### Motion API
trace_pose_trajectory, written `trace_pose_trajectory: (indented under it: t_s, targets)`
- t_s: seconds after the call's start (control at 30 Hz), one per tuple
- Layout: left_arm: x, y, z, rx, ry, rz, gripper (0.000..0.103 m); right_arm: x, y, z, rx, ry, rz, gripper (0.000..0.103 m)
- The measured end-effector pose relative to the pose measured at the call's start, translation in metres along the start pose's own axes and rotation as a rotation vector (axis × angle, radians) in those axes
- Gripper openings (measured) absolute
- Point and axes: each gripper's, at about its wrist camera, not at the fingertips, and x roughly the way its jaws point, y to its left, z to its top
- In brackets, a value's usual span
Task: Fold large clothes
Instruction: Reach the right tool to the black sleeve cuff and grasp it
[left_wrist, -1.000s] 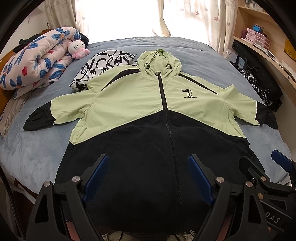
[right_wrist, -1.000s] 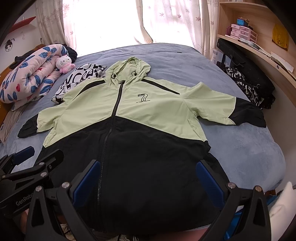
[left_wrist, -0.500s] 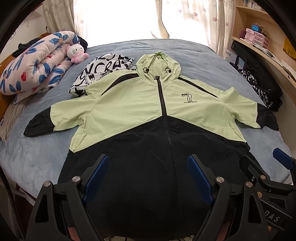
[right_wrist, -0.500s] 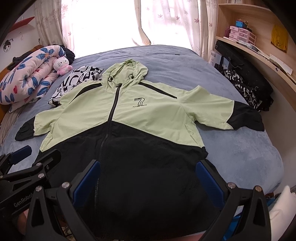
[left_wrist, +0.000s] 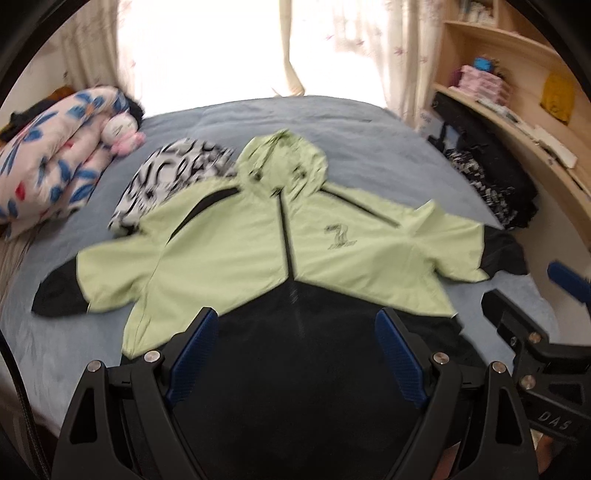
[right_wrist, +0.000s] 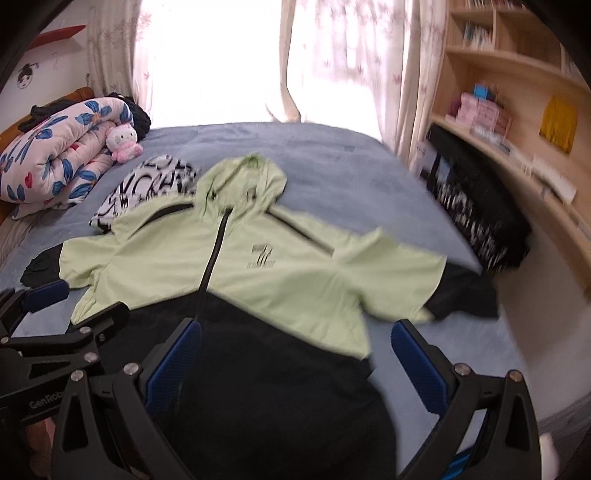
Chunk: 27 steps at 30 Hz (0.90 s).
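- Left tongs (left_wrist: 295, 354): blue pads wide apart, nothing between them, hovering over the black lower half of the jacket.
- Right tongs (right_wrist: 295, 365): also spread wide, empty, above the same black hem area, just beside the left pair.
- Jacket (left_wrist: 258, 251): hooded, pale green top, black bottom and cuffs, lying flat front-up on the bed (left_wrist: 332, 122), zip closed, both sleeves spread out to the sides, hood pointing at the window.
- Black-and-white printed garment (left_wrist: 166, 177): partly tucked under the jacket's shoulder on the left of the view.
- Floral quilt (left_wrist: 51, 162): rolled up at the far left edge of the bed, pink plush toy (left_wrist: 122, 133) resting against it.
- Dark clothes pile (right_wrist: 476, 214): right of the bed, below the wooden shelves (right_wrist: 517, 74).
- Curtains (right_wrist: 332, 55): at the far end, bright window behind.
- Both views motion-blurred.
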Motion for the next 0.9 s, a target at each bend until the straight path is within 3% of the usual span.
trace_pose_trajectory:
  t_s: [0.13,0.2,0.33,0.4,0.47,0.63,0.73,0.9]
  targets:
    - [-0.007,-0.017,0.030,0.055,-0.063,-0.081,0.086,-0.017,-0.032,0.024,0.003,-0.088,-0.062,0.103]
    - [-0.011,-0.028,0.045,0.084,-0.124,-0.080,0.086,-0.023,-0.057,0.033,0.061,-0.118,-0.086,0.103]
    - [-0.011,-0.048,0.073,0.089,-0.202,-0.110,0.086,-0.022,-0.105,0.053,0.116,-0.177,-0.292,0.103]
    - [-0.003,-0.058,0.090,0.060,-0.201,-0.182,0.087,-0.013,-0.128,0.056,0.130,-0.165,-0.319,0.103]
    - [0.012,-0.072,0.106,0.045,-0.173,-0.217,0.087,0.003,-0.156,0.058,0.166,-0.128,-0.275,0.103]
    - [0.067,-0.117,0.134,0.075,-0.136,-0.201,0.087,0.069,-0.231,0.050,0.273,0.044,-0.184,0.103]
    - [0.117,-0.139,0.136,0.045,-0.032,-0.247,0.087,0.112,-0.274,0.026,0.378,0.147,-0.119,0.103]
    - [0.191,-0.180,0.116,0.071,0.054,-0.217,0.087,0.175,-0.344,-0.021,0.606,0.290,-0.027,0.087]
